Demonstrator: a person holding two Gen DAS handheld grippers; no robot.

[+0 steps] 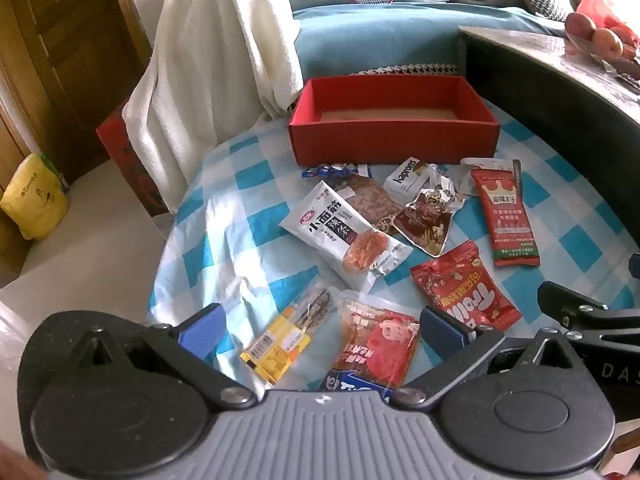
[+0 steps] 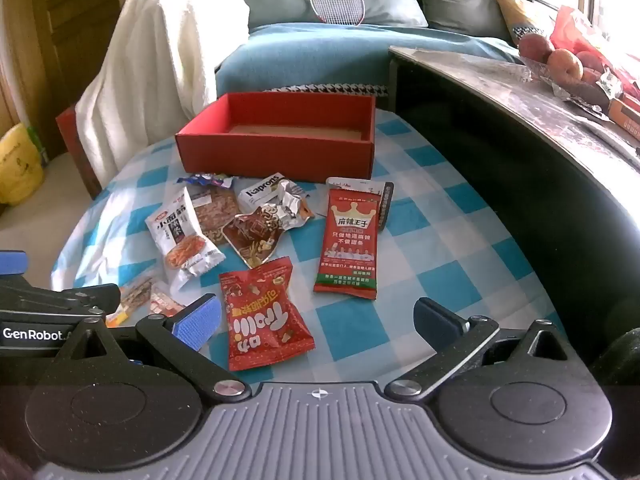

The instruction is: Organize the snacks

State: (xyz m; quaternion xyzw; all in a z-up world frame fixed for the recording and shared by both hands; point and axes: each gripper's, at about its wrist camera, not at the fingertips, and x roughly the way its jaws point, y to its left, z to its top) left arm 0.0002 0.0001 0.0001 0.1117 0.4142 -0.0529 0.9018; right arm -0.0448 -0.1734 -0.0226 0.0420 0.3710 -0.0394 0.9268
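Left wrist view: we hold our left tongs (image 1: 326,330) spread wide and gripping nothing, low above the near edge of the worktop (image 1: 224,216) with its blue-and-white checked cloth. Between the blue pads lie a yellow snack packet (image 1: 280,346) and a red-and-orange packet (image 1: 378,346). Farther on, a white noodle-snack pack (image 1: 344,236) overlaps a clear-wrapped brown bar (image 1: 370,200); beside them sit a dark foil pouch (image 1: 426,220), a Kaprons wafer pack (image 1: 408,178), a long red crown-printed pack (image 1: 508,216) and a red Trolli bag (image 1: 466,292). The red box (image 1: 394,136) stands at the far side, open, only its cardboard floor showing.

In the right wrist view, our right tongs (image 2: 318,320) are likewise wide and hold nothing; the Trolli bag (image 2: 264,316) lies just beside their left pad, the crown-printed pack (image 2: 350,240) farther off.
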